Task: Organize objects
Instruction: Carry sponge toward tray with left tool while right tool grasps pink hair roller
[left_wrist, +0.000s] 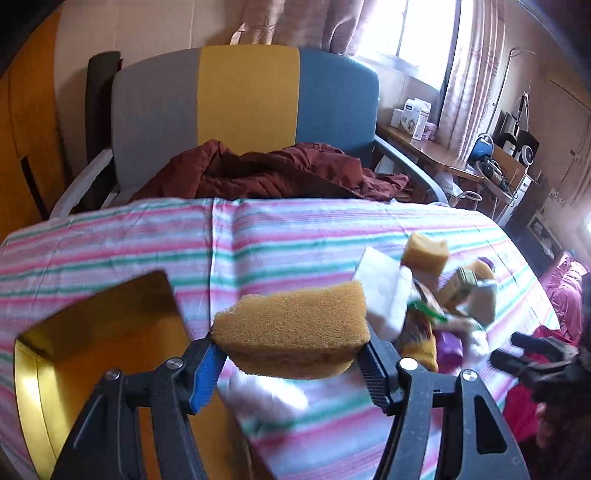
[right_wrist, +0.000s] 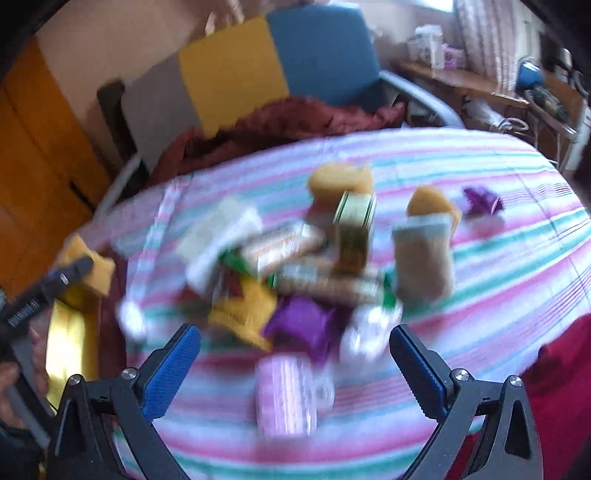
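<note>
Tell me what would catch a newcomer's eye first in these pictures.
The yellow sponge clamped in the left gripper, held above the striped tablecloth beside a golden box. Then the jumbled pile of sponges and packets mid-table, ahead of the open right gripper.

Right wrist view is motion-blurred: pile of packets (right_wrist: 295, 273) mid-table, labels unreadable. My sponge (left_wrist: 291, 328) hides the table (left_wrist: 147, 236) behind it. Yellow box (left_wrist: 92, 350) at the table's left edge is cut off by my gripper frame, contents unclear.
</note>
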